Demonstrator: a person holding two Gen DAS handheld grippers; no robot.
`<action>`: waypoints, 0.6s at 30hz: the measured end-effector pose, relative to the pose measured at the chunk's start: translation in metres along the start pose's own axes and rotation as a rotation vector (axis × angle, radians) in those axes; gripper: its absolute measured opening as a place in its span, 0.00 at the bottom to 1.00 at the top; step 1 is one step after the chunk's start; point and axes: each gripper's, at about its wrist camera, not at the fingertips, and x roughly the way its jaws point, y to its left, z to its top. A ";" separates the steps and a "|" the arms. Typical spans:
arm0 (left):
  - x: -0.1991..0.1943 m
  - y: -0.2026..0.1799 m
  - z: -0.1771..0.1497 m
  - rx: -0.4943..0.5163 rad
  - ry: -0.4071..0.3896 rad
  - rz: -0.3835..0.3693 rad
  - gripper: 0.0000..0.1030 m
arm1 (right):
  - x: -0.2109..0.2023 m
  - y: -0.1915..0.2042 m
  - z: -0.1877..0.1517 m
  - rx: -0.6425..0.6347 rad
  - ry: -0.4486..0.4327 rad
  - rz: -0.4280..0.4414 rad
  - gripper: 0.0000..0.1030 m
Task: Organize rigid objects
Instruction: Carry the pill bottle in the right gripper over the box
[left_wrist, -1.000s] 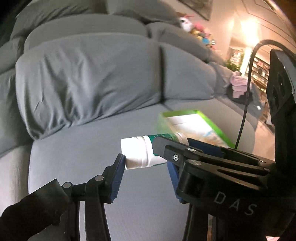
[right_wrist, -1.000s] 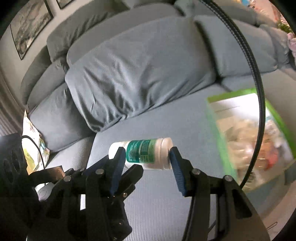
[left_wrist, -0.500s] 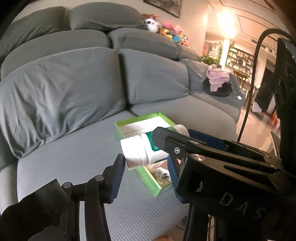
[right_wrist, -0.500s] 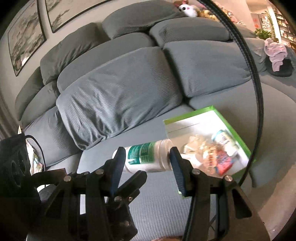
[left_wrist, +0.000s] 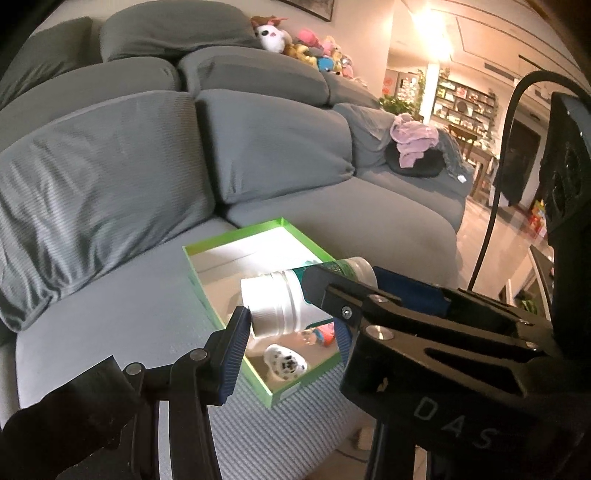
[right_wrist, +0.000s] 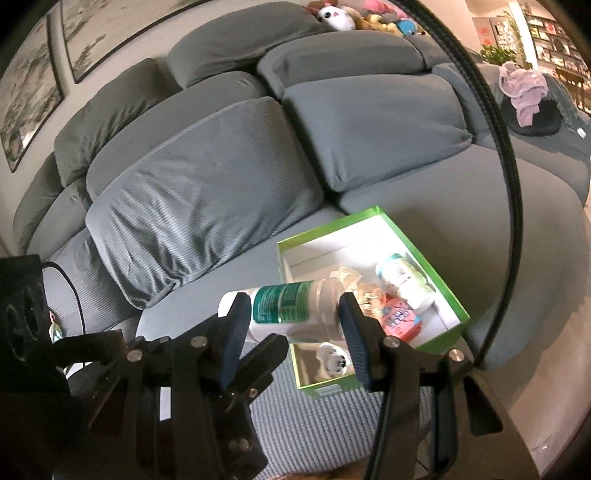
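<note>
Bottle (right_wrist: 295, 312) held sideways between both my grippers, L (left_wrist: 291, 332) on cap end, R (right_wrist: 291, 321) on base; green box (right_wrist: 448, 291) just beyond, to right.

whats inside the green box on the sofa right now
Inside the green box lie a small white bottle, a pink packet, crumpled clear wrappers and a white spotted toy. The held white bottle and the gripper fingers hide the near-left part.
</note>
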 end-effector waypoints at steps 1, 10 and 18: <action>0.004 -0.002 0.001 0.001 0.008 -0.003 0.47 | 0.002 -0.003 0.000 0.005 0.004 -0.001 0.49; 0.042 -0.009 -0.003 -0.002 0.064 -0.030 0.47 | 0.030 -0.032 0.001 0.040 0.054 -0.028 0.48; 0.074 -0.005 -0.011 -0.018 0.121 -0.045 0.47 | 0.059 -0.050 -0.004 0.062 0.104 -0.049 0.49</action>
